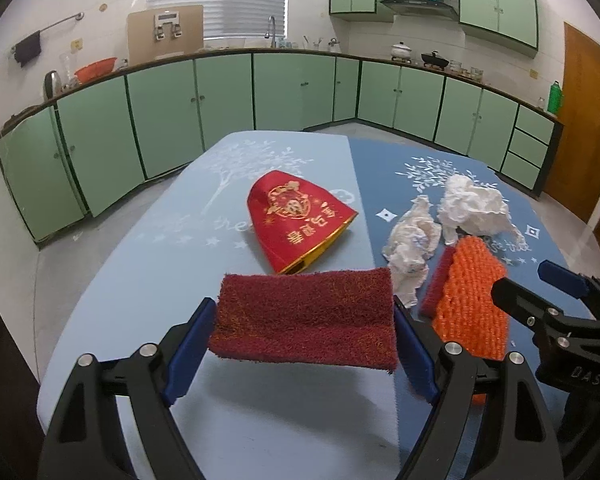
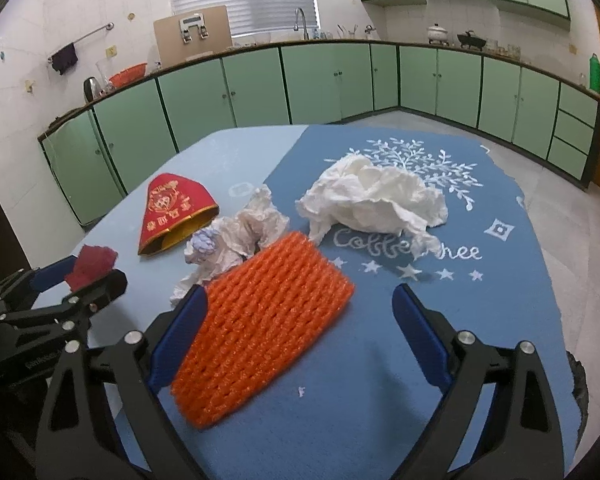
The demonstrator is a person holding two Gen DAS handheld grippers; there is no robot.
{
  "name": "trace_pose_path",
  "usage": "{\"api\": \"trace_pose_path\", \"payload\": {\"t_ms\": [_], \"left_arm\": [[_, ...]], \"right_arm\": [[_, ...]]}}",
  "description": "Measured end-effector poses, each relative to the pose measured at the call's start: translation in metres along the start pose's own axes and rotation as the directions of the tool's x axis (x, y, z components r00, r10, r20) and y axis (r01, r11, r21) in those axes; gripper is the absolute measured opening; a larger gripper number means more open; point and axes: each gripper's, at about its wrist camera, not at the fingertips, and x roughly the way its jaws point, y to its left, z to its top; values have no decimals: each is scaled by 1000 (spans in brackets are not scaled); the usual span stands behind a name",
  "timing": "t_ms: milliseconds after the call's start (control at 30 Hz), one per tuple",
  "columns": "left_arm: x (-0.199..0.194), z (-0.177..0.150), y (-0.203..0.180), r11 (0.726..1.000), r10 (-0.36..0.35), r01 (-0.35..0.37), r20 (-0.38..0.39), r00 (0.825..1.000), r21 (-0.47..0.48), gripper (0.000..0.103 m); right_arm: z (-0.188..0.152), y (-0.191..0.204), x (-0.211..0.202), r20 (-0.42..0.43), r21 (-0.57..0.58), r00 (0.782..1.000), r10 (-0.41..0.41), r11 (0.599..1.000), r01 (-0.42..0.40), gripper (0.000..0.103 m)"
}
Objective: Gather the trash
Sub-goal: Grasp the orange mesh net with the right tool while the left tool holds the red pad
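My left gripper (image 1: 304,322) is shut on a dark red scouring pad (image 1: 306,316) and holds it above the table; it also shows in the right wrist view (image 2: 92,266). My right gripper (image 2: 300,316) is open, its fingers either side of an orange foam net (image 2: 260,328) lying on the cloth, also in the left view (image 1: 470,296). Two crumpled white tissues lie beyond it: a large one (image 2: 376,200) and a smaller printed one (image 2: 236,240). A red and gold pouch (image 1: 296,220) lies open-mouthed near the table's middle.
The table carries a light blue and dark blue cloth (image 2: 420,300) with white tree prints. Green kitchen cabinets (image 1: 220,92) run along the far walls under a cluttered counter. A wooden door (image 1: 588,120) stands at the right.
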Motion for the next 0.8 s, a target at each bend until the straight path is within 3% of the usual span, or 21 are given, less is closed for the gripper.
{"api": "trace_pose_path", "payload": {"t_ms": [167,367,433,533,800], "left_arm": [[4,-1,4,1000,-7,7,-5,1000,-11,83],[5,-1,7,1000,-8,8,-10,1000,-20,83],[5,-1,7,1000,-6,6,-12,1000,-19,83],[3,0,4,1000,-3,3,-12,1000,-10,83],[-3,2,-5,1000,-15,15,0,1000,7,83]], "right_arm": [[-2,3,10,-40,1,999,-6,1000,6,82],[-7,10,17,-92,-23,994,61,998,-63,54],[-8,12,15,-93,-30,991,95,995,-99,36],[-9,16,9,-89,-45,988,128,990,-133,17],[-2,4,-19,-39,-24,986,159,987,-161,12]]}}
